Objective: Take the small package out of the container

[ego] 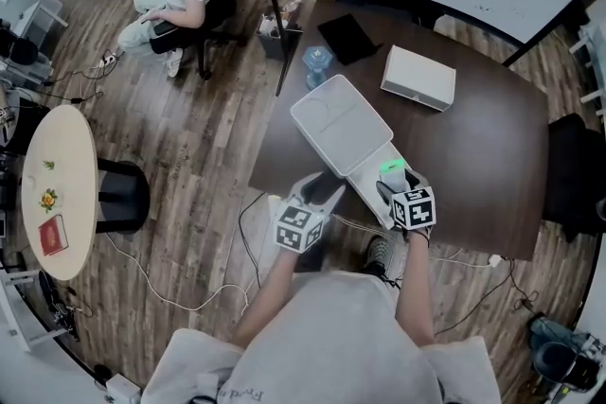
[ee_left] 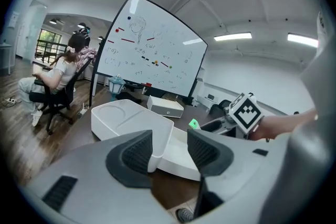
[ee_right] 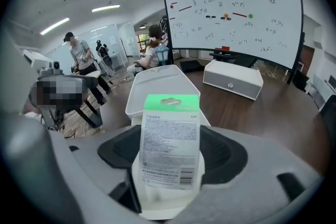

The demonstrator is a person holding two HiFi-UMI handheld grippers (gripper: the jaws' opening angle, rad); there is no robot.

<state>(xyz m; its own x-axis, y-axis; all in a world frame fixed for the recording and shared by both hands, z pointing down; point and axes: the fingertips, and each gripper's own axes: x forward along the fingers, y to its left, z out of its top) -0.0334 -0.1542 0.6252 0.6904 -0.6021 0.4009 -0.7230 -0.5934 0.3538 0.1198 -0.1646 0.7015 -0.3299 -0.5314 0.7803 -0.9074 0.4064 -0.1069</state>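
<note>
Looking down in the head view, the right gripper sits over the near, open half of the white container on the dark table. The small package is at its tips, green header showing. The left gripper lies just beside the container's near-left edge.

In the left gripper view, the jaws stand wide apart; the container's corner rises between them, apparently unpinched.

In the right gripper view, the jaws are clamped on the package's lower half. Its long axis runs along the jaws, green end farthest out. White tray shows directly beneath, so the package is probably not yet clear of the rim. The coming move is likely a straight lift by the right gripper.
</note>
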